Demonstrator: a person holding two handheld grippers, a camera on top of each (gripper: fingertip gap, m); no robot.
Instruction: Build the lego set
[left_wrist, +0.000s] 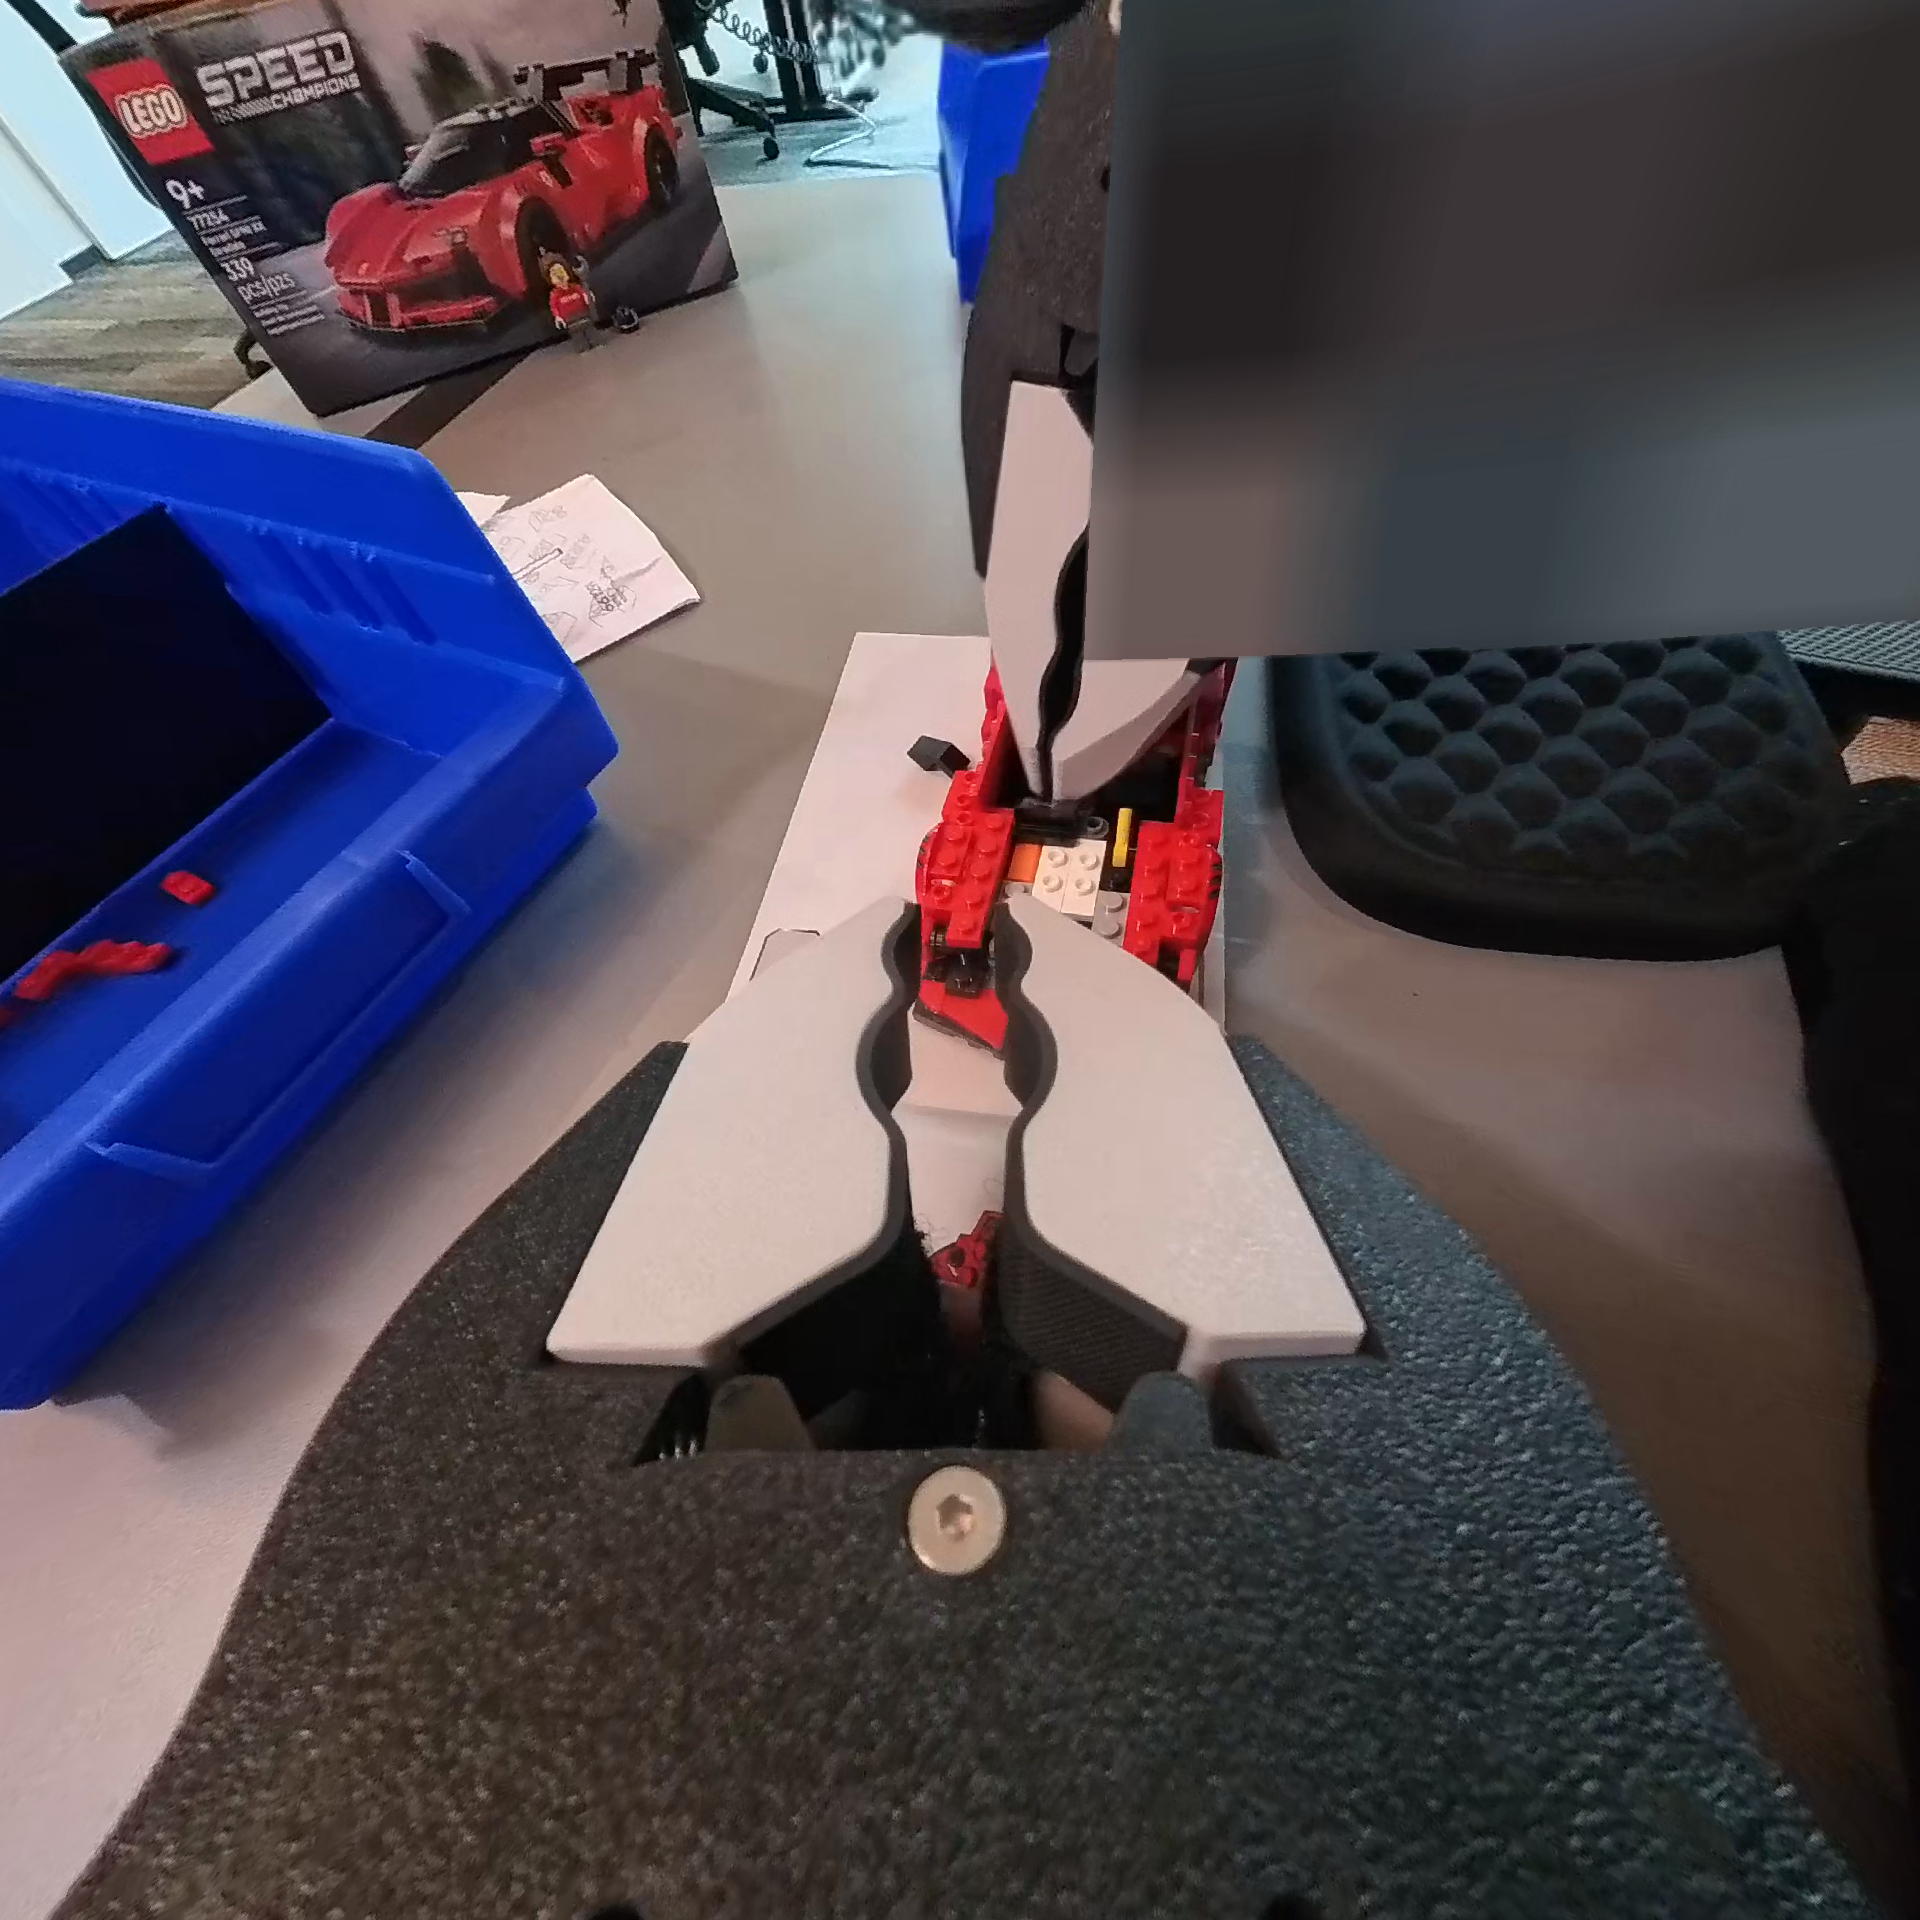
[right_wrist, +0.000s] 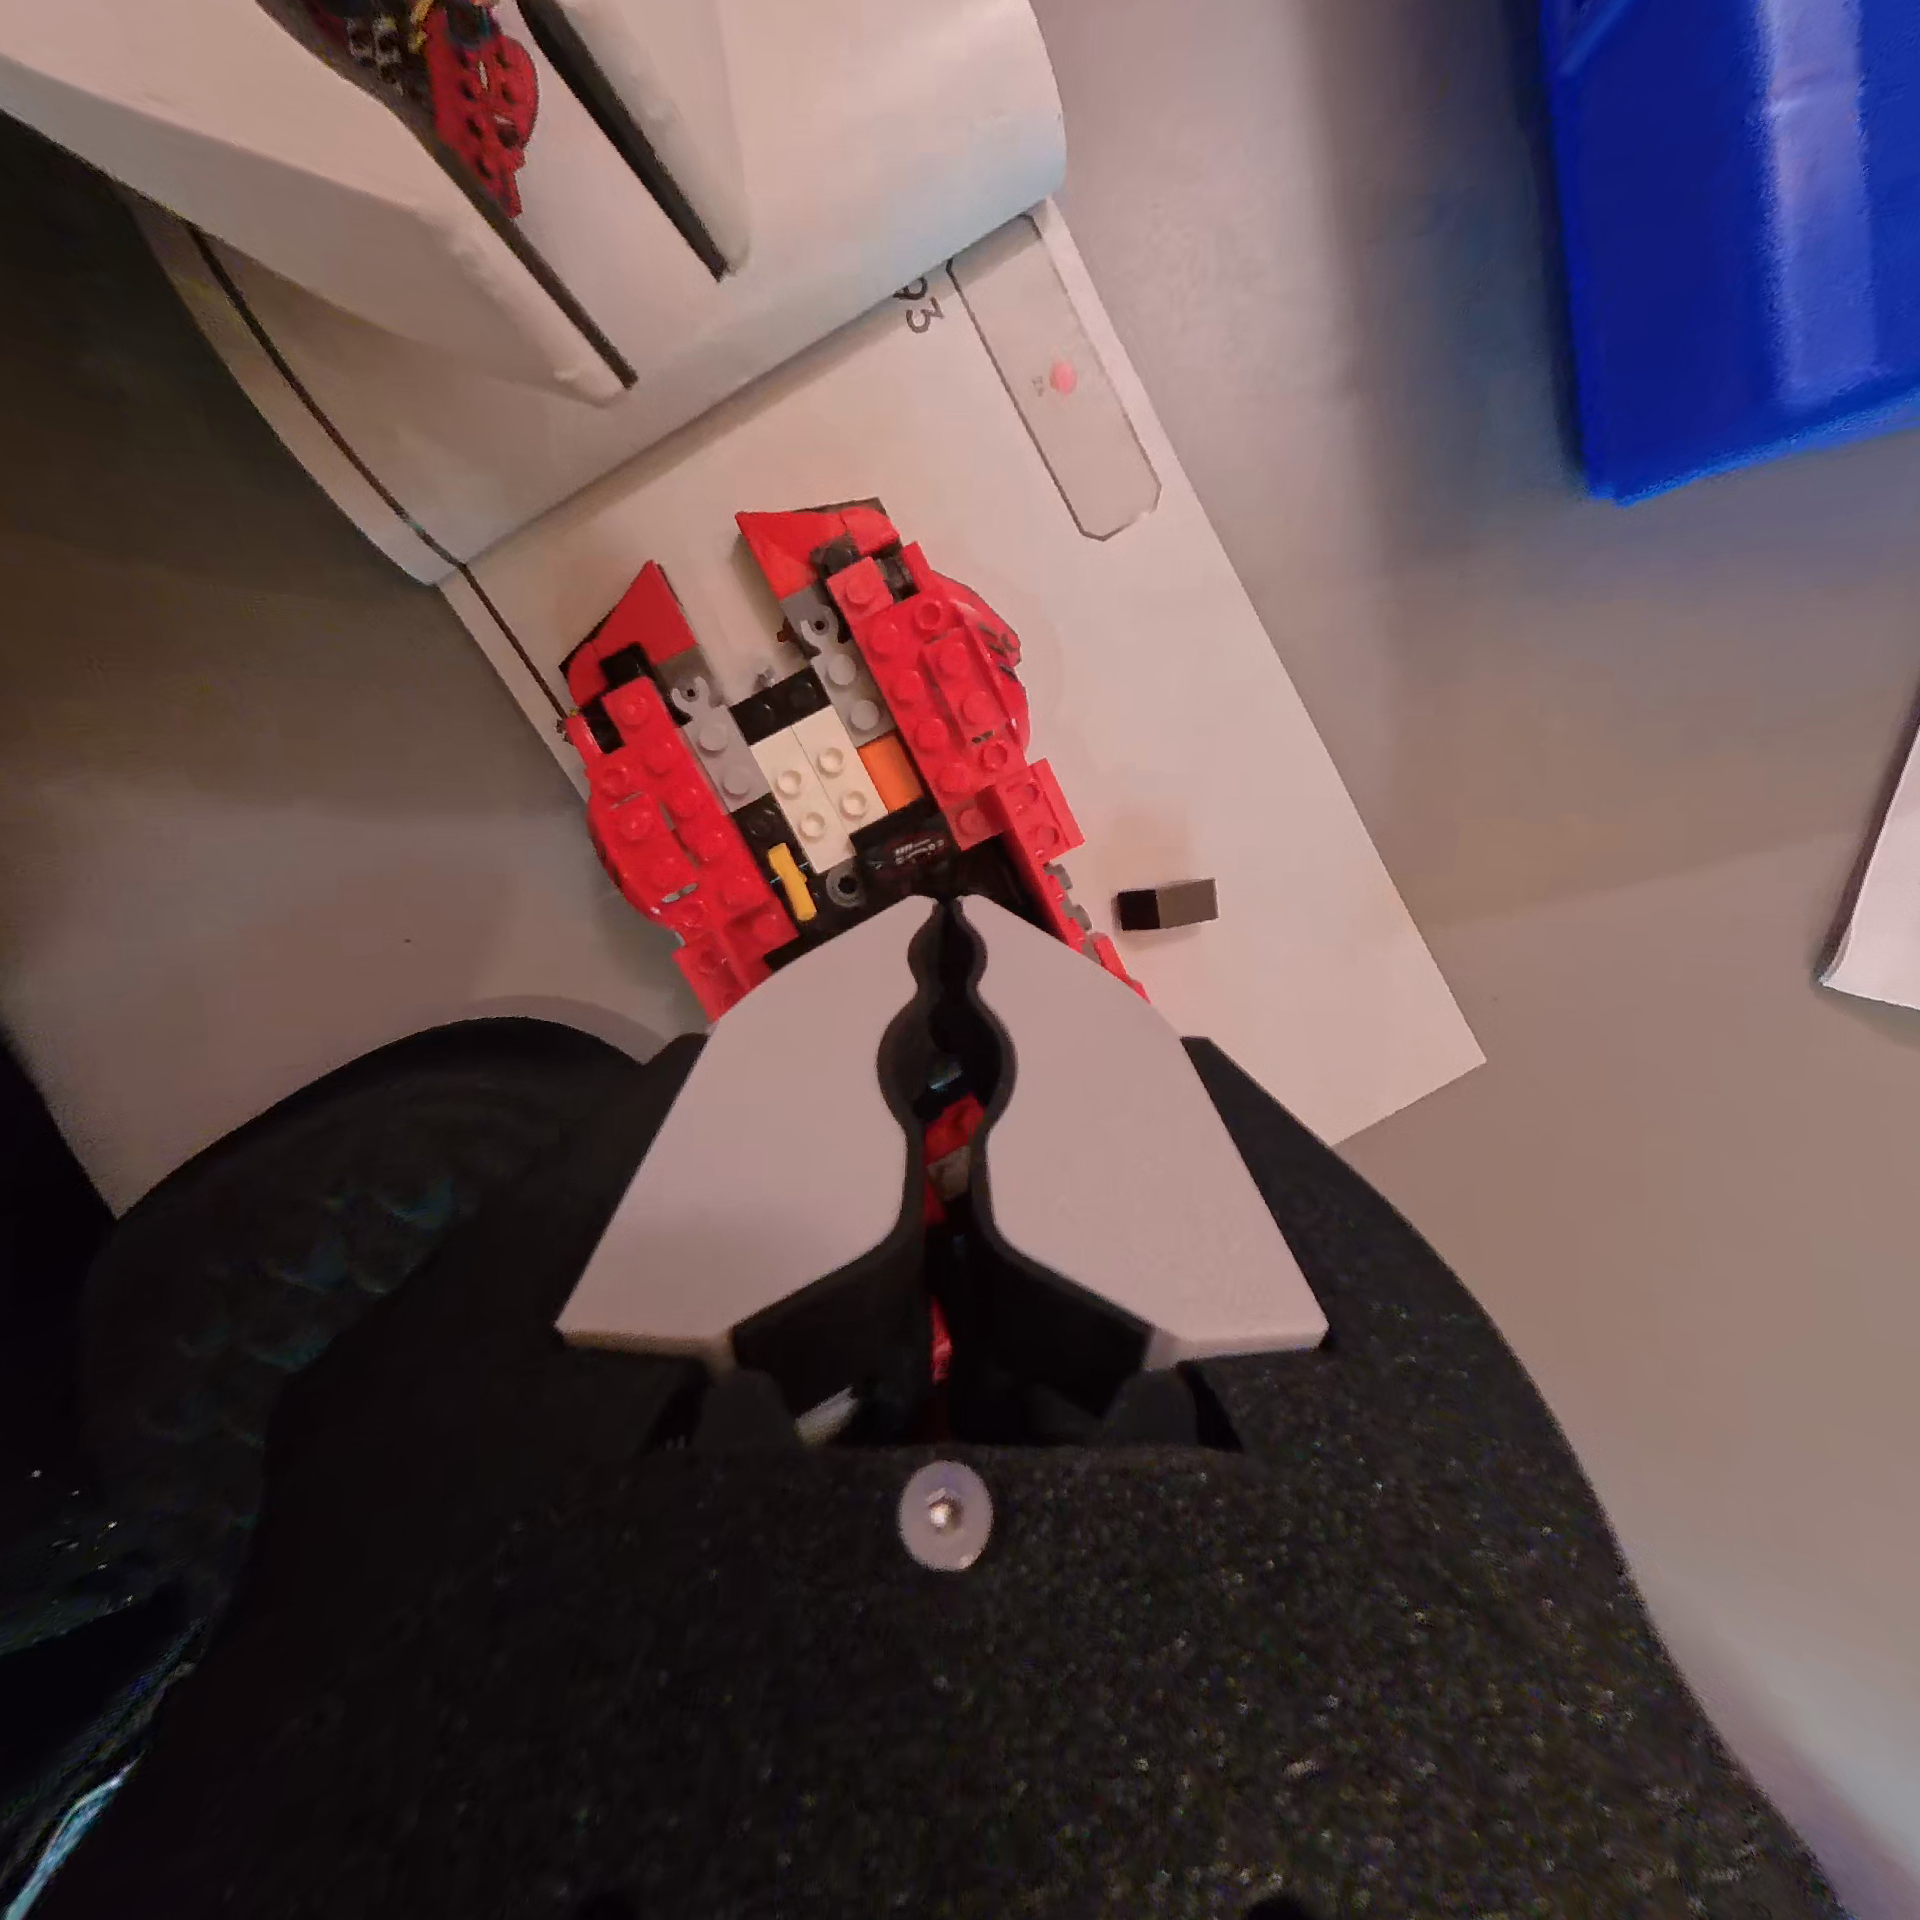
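**Both tools meet over the half-built car**

On the left of our left wrist view, the blue bin (left_wrist: 312, 790) takes up the near tabletop (left_wrist: 810, 436); its front wall runs just beside our left tool (left_wrist: 961, 935), leaving only a narrow lane on that side. A few loose red pieces (left_wrist: 94, 961) lie on the bin floor. Behind it stands the set's box (left_wrist: 416, 197), with a folded paper sheet (left_wrist: 592, 561) between box and bin. The tabletop is bare between that sheet and the booklet.

In the middle, the lego car (left_wrist: 1070, 873) rests on the open instruction booklet (left_wrist: 862, 748). Our left tool is narrowly open, its tips straddling one pointed end of the car's left side; whether the pads actually press on it we cannot tell. A small black piece (left_wrist: 930, 753) lies on the page just left of the car.

The right tool (left_wrist: 1049, 784) reaches down from above into the car's middle channel, tips nearly together on a small dark part there. In its own view the right tool (right_wrist: 951, 914) looks almost closed, the tips at the black plates of the car (right_wrist: 821, 748); we cannot tell whether it holds anything. A small grey-and-black brick (right_wrist: 1169, 904) sits on the booklet (right_wrist: 1247, 831) just to the side.

On the right, a black padded mat (left_wrist: 1538, 790) borders the booklet's edge.
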